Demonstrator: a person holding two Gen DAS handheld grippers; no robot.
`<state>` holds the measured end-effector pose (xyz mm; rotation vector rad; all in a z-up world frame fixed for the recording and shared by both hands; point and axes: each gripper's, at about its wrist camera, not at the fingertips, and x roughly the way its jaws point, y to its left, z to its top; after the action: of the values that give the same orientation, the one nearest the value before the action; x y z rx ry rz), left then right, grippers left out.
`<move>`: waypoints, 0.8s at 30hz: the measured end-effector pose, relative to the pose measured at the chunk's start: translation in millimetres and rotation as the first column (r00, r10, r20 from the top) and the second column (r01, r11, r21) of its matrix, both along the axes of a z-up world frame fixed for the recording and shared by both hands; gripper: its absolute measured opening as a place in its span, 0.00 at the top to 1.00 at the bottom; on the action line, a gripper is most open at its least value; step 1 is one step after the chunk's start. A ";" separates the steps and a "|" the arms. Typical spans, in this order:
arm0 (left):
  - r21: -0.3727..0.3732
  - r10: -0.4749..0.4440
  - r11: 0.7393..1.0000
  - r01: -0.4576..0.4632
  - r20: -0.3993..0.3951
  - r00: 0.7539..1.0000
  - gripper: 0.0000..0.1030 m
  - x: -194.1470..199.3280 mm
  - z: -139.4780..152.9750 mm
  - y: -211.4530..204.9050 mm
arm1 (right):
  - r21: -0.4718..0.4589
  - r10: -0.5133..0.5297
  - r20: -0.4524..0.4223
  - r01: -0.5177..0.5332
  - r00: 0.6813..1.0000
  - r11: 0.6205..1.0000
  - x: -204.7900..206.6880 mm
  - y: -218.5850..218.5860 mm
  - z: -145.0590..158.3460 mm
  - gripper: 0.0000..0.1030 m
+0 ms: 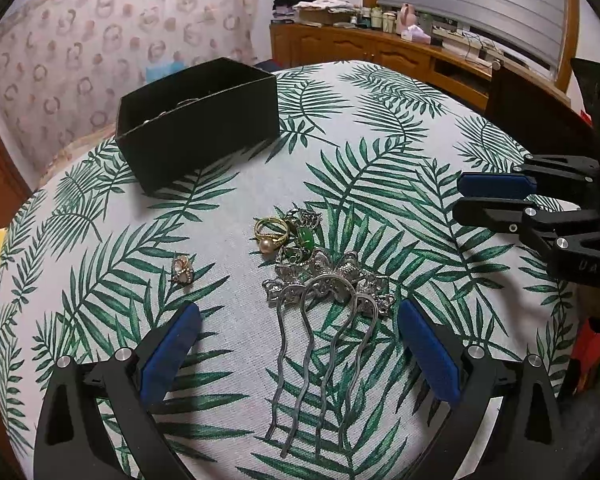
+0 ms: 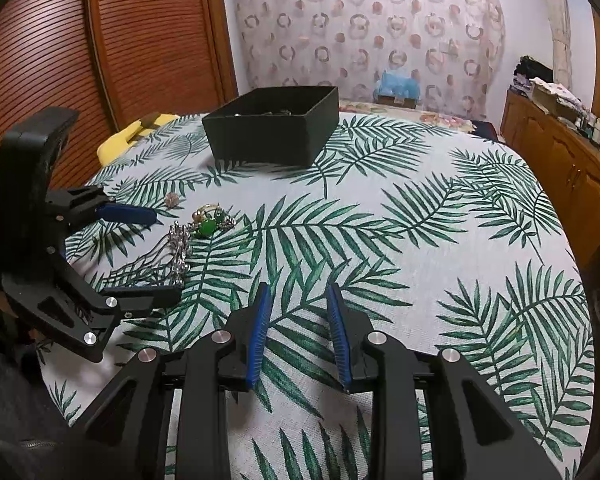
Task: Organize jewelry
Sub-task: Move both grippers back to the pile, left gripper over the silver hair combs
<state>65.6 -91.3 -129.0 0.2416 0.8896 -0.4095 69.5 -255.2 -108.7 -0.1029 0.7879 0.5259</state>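
A silver hair comb (image 1: 324, 320) with wavy prongs lies on the leaf-print tablecloth (image 1: 380, 120), between the wide-open fingers of my left gripper (image 1: 300, 316). Behind it sits a small heap: a gold pearl ring (image 1: 270, 234) and green-stone pieces (image 1: 304, 238). A small pearl brooch (image 1: 182, 270) lies apart to the left. A black open box (image 1: 196, 120) stands at the back left, with some jewelry inside. My right gripper (image 2: 296, 300) is open and empty over bare cloth; it shows in the left wrist view (image 1: 480, 196). The heap (image 2: 208, 226) and box (image 2: 272, 128) also show in the right view.
The left gripper (image 2: 140, 252) appears at the left of the right wrist view. A wooden sideboard (image 1: 380, 48) with clutter stands behind the table. A patterned curtain (image 2: 360, 32) and a wooden slatted door (image 2: 100, 40) are at the back. A yellow object (image 2: 128, 136) lies at the table's far left edge.
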 end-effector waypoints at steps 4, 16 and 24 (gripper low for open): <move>0.000 0.000 1.000 0.000 0.000 1.000 0.07 0.0 0.3 0.0 | -0.002 0.002 0.005 -0.002 1.000 1.000 -0.5 1.1 -0.3 0.70; -0.001 -0.002 1.000 0.002 -0.005 1.000 0.08 1.6 0.3 -1.3 | 0.006 0.011 0.006 -0.011 1.000 1.000 -0.7 1.2 -0.4 0.70; -0.029 -0.024 0.999 0.025 0.019 1.000 0.40 -2.9 6.4 -0.1 | -0.021 0.020 0.002 -0.020 1.000 1.000 0.0 5.1 -0.5 0.70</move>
<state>62.7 -91.4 -122.6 0.2291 0.8625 -0.4420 69.5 -250.1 -109.2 -0.1307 0.7908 0.5370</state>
